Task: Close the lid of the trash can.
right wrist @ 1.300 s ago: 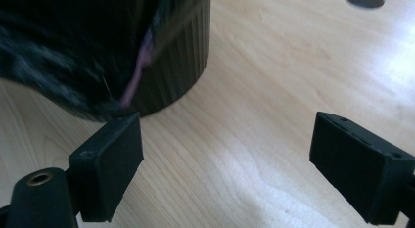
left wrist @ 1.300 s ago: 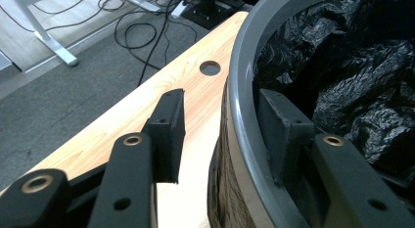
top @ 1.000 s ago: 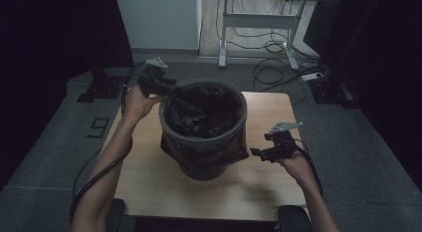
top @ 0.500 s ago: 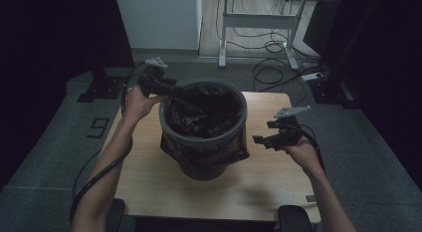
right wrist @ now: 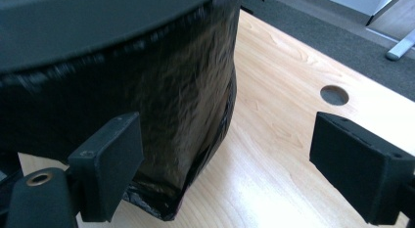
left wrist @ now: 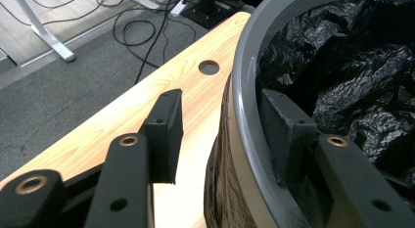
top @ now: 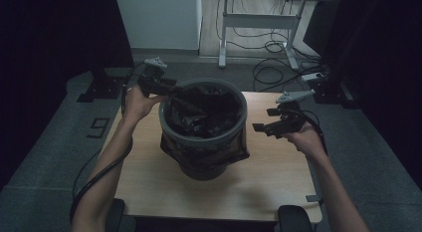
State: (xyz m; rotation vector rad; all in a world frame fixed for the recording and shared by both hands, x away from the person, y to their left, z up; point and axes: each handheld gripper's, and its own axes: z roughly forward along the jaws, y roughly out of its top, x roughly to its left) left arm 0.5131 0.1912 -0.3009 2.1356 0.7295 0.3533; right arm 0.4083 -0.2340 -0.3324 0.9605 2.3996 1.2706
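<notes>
A grey round bin (top: 201, 140) lined with a black plastic bag (top: 204, 110) stands in the middle of the wooden table (top: 149, 187). The bag's edge hangs over the rim and down the outside. My left gripper (top: 166, 88) is at the bin's far left rim. In the left gripper view, my left gripper (left wrist: 222, 130) is open astride the rim (left wrist: 244, 91), one jaw outside and one inside against the bag (left wrist: 342, 66). My right gripper (top: 261, 126) hovers open to the right of the bin. In the right gripper view, my right gripper (right wrist: 235, 174) faces the bag-covered wall (right wrist: 122, 66) and its loose hem (right wrist: 161, 203).
The table top (right wrist: 274, 140) has a round hole (right wrist: 334, 95) at a far corner, and another hole (left wrist: 209, 67) shows past the left jaws. A white desk frame (top: 259, 18), floor cables (top: 278, 67) and a power strip (top: 313, 76) lie beyond the table.
My right gripper has risen and moved farther from the person along the bin's right side, still open. The left gripper and the bin have not moved.
</notes>
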